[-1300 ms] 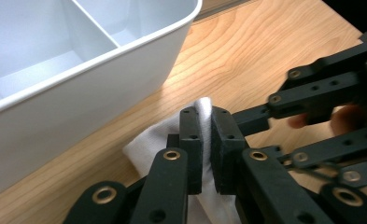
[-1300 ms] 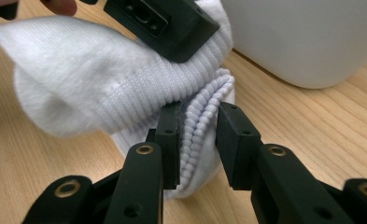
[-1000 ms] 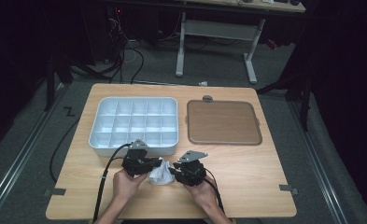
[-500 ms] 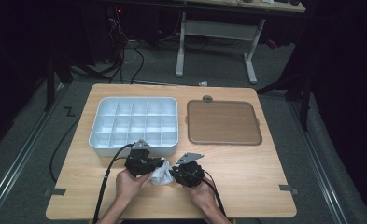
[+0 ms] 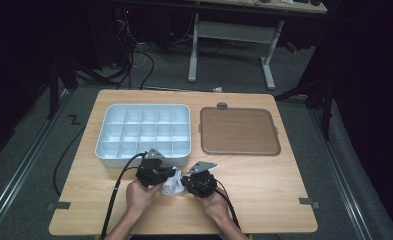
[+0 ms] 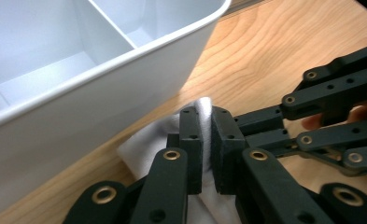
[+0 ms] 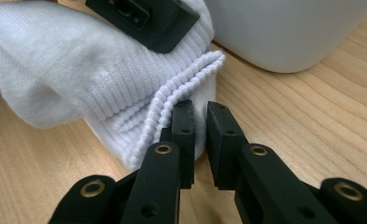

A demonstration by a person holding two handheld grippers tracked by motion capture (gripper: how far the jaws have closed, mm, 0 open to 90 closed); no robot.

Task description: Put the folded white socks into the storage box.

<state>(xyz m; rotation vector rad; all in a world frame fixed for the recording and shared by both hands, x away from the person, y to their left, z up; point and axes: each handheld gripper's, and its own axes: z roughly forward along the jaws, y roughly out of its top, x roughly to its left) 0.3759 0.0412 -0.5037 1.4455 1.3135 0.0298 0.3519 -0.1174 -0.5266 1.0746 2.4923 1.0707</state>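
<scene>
just in front of the white tray point(image 5: 143, 131), your left gripper point(image 6: 205, 140) pinched the white sock point(image 5: 172, 183) on the table; your right gripper point(image 7: 199, 135) had been closing on its cuff.

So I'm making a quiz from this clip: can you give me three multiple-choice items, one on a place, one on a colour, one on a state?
1. Where does the sock lie?
A. in the tray
B. on the table, in front of the tray
C. on the brown mat

2. What colour is the sock?
A. white
B. grey
C. brown

3. How is the left gripper?
A. wide open above the sock
B. shut on the sock
C. resting in the tray

Answers:
1 B: the high view shows it on the table between the two grippers, near the tray.
2 A: its ribbed fabric is white in both gripper views.
3 B: in the left gripper view fabric is pinched between its jaws.
</scene>
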